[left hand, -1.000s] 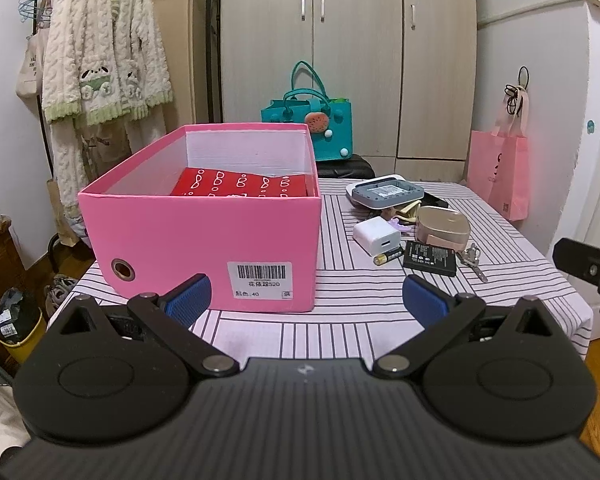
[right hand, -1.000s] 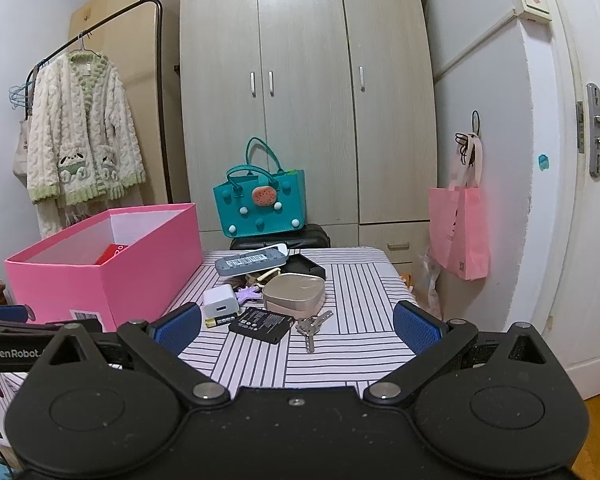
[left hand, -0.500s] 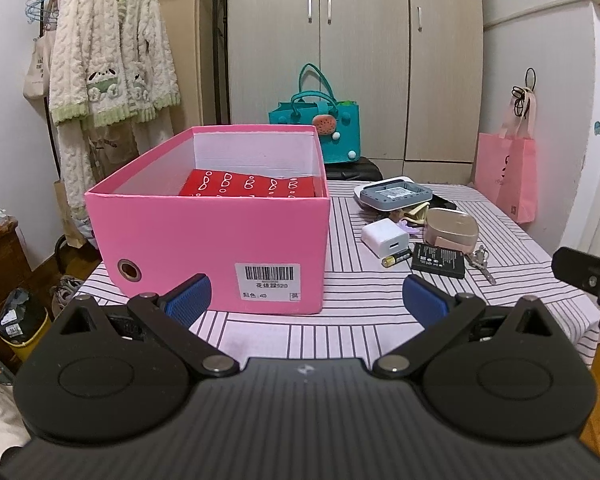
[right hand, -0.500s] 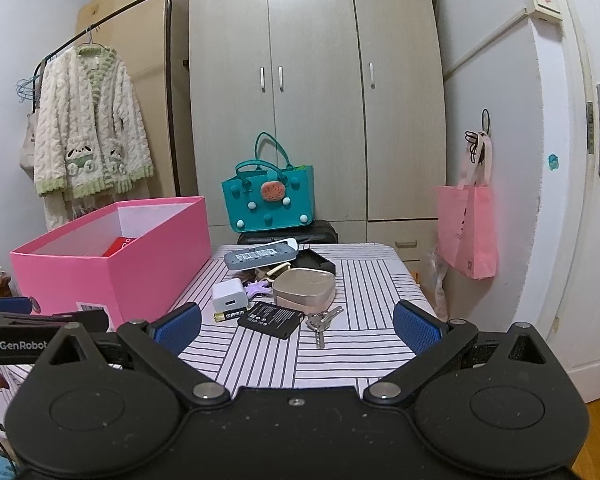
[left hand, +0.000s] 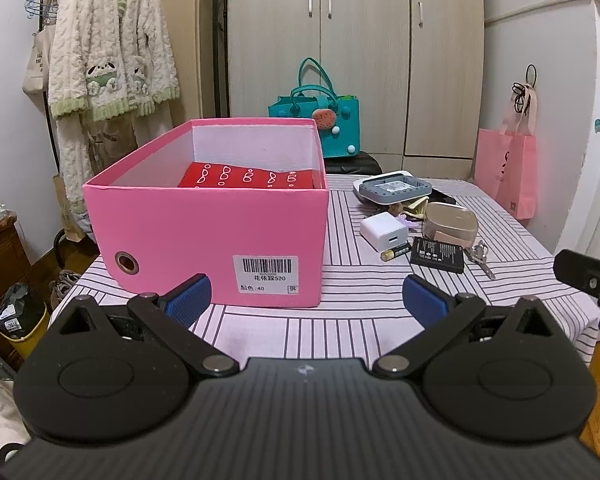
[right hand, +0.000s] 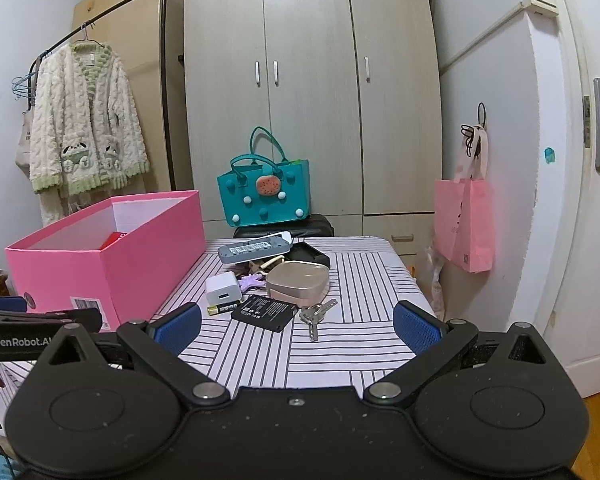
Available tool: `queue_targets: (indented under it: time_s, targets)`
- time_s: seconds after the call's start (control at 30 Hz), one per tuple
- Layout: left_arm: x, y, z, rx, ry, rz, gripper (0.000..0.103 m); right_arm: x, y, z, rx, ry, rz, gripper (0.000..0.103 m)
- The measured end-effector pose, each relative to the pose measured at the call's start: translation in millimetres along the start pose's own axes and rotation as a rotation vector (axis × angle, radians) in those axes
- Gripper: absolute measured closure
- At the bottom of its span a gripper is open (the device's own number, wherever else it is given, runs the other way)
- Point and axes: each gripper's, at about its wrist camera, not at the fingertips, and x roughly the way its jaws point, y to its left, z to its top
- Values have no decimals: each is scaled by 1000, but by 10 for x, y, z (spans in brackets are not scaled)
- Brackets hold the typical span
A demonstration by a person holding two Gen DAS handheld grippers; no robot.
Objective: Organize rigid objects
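Clutter sits at centre right of the left wrist view on a striped tablecloth [left hand: 364, 320]: a white charger [left hand: 385, 233], an AA battery [left hand: 395, 254], a black battery pack [left hand: 437, 255], keys [left hand: 480, 255], a beige case [left hand: 452, 225] and a grey device [left hand: 392, 189]. Left of them stands the pink box [left hand: 204, 236], a red item [left hand: 248, 176] inside it. The left gripper [left hand: 306, 298] hangs low in the frame, spread wide and empty. The right gripper [right hand: 296, 326] is likewise spread, holding nothing, short of the keys [right hand: 316, 314].

Open pink box [left hand: 204, 236] holding red case [left hand: 246, 176]; charger [left hand: 384, 232], battery [left hand: 438, 255], keys [left hand: 480, 256] clustered beside, on table.
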Motion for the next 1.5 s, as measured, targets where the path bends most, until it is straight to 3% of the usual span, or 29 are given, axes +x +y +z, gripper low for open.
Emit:
queue_targets:
  time_s: [0.2, 0.33, 0.57, 0.7, 0.87, 1.03, 1.17, 1.3, 1.5]
  targets:
    - [30, -31, 2, 7, 13, -41, 0, 40, -31, -22, 19, 9, 47, 0]
    - [19, -78, 64, 19, 0, -125, 0, -17, -94, -7, 19, -80, 119, 0]
    - [69, 79, 303, 45, 60, -183, 0, 276, -192, 267, 13, 48, 249, 0]
    - [11, 244, 535, 111, 3, -168, 0, 531, -157, 256, -35, 106, 255, 0]
    - [-40, 412, 798, 213, -7, -162, 0, 895, -218, 211, -7, 201, 267, 0]
    - [224, 689, 978, 173, 138, -228, 1, 1218, -297, 216, 11, 241, 235, 0]
    - [342, 919, 1074, 135, 176, -264, 2, 1466, -323, 230, 50, 267, 225, 0]
    - [388, 1050, 1228, 162, 163, -256, 2, 1710, -296, 246, 75, 288, 224, 0]
    - [868, 1277, 1433, 192, 310, -189, 4, 2072, -229, 210, 102, 321, 182, 0]
